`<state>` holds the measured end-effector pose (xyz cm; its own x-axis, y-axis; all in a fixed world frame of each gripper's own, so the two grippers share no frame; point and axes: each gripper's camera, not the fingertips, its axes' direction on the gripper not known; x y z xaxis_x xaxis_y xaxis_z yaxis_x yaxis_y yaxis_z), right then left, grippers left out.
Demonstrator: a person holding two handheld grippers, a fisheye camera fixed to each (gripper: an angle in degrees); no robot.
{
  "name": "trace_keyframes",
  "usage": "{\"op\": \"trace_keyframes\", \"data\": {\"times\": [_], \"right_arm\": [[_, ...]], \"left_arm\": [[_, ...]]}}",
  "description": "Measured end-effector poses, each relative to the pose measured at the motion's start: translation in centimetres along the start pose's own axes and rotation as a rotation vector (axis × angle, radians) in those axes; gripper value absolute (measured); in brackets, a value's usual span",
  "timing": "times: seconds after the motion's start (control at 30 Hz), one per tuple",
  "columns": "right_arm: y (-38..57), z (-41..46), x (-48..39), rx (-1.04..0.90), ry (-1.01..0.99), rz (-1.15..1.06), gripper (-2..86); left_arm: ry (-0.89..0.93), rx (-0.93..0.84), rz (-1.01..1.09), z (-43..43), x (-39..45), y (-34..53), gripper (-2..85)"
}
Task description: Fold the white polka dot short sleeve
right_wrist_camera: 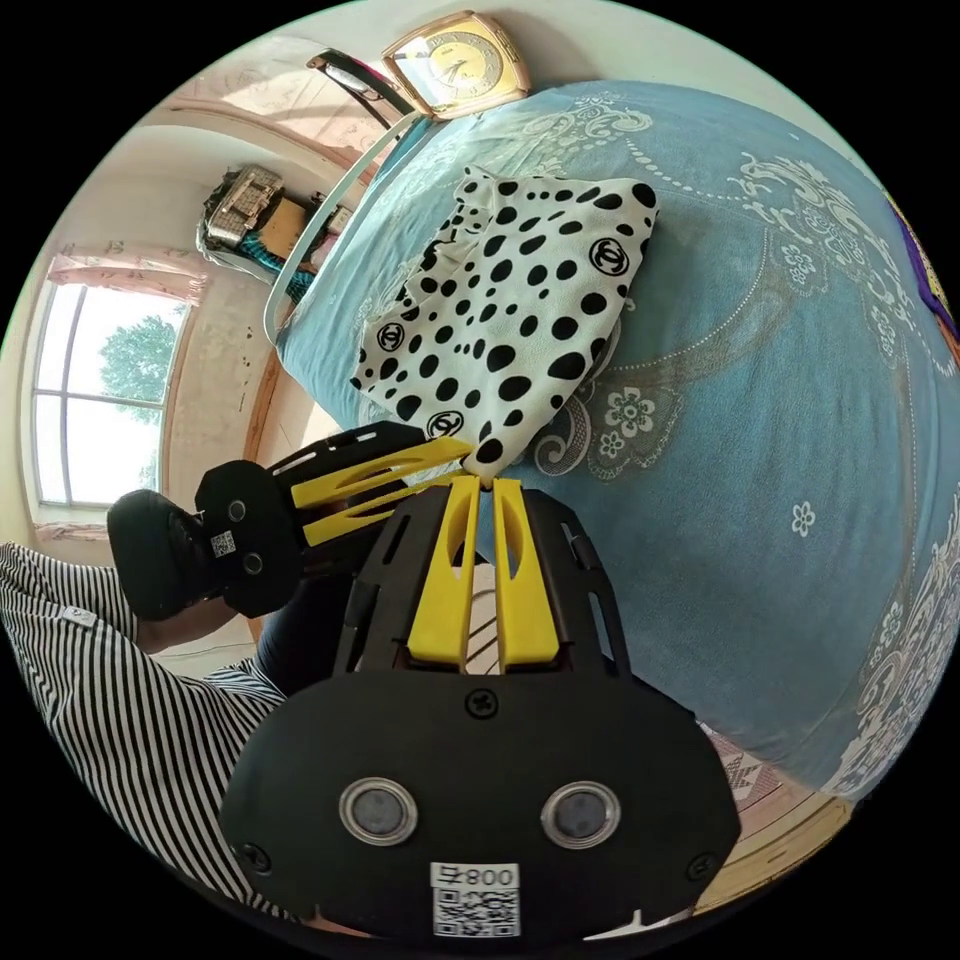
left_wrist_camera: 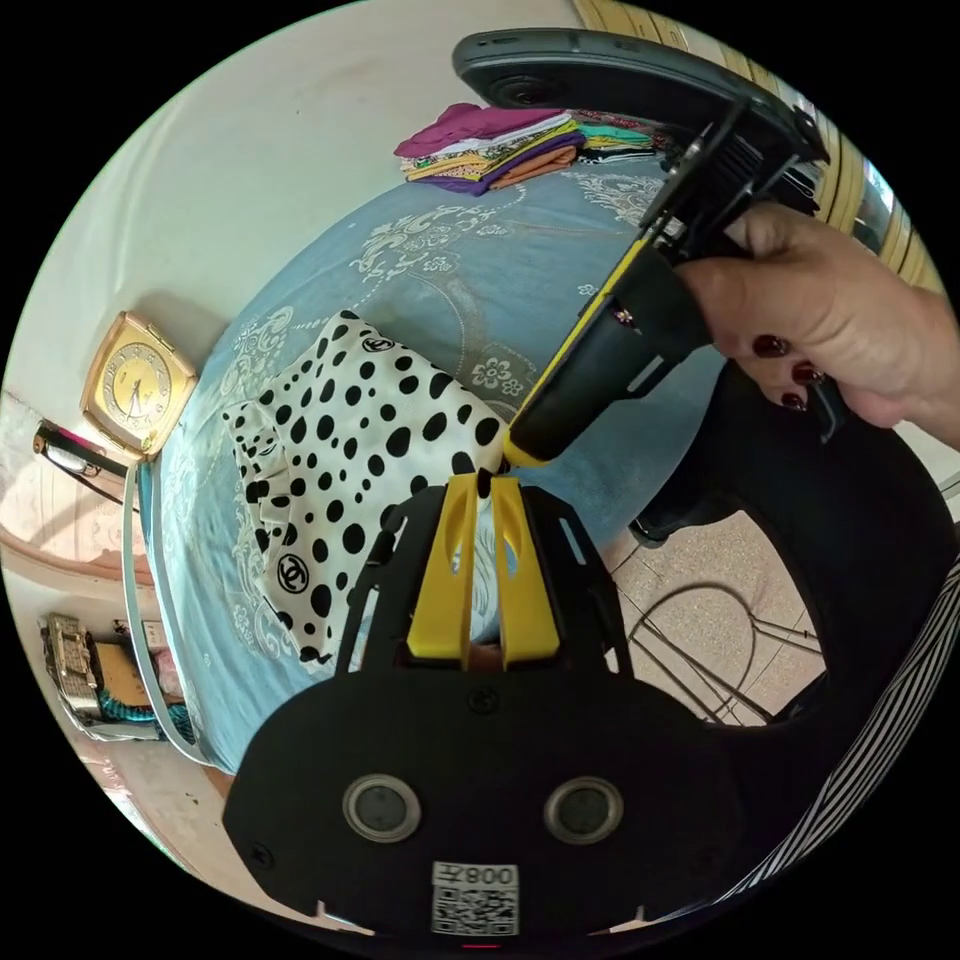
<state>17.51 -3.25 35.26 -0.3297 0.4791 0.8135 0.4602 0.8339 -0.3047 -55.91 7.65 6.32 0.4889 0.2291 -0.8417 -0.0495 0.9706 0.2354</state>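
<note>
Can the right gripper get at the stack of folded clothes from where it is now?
Probably not without moving: the right gripper sits at the polka dot shirt corner, while the stack of folded clothes lies well across the blue bedspread. Nothing blocks the way.

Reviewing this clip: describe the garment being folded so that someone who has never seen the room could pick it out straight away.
Start from the light blue bedspread with its pale floral pattern. The polka dot short sleeve lies on it in a partly folded bundle, near the edge where the gold clock stands. It is white with black dots, unlike the plain bright clothes in the folded stack farther along the bed.
</note>
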Motion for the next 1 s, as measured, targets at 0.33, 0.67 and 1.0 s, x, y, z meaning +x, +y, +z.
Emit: {"op": "trace_keyframes", "data": {"times": [0.33, 0.67, 1.0], "right_arm": [[2.3, -4.5, 9.3, 0.099, -0.448, 0.251, 8.7], [1.6, -5.2, 13.1, 0.104, -0.706, 0.380, 8.3], [1.6, -7.6, 13.3, 0.120, -0.739, 0.391, 3.2]], "left_arm": [[0.046, 0.023, -0.070, -3.2, -2.8, 0.5, 2.3], [0.037, 0.031, -0.061, -8.2, -7.1, 0.5, 2.4], [0.323, 0.054, -0.335, -14.9, -20.2, 2.6, 1.8]]}}
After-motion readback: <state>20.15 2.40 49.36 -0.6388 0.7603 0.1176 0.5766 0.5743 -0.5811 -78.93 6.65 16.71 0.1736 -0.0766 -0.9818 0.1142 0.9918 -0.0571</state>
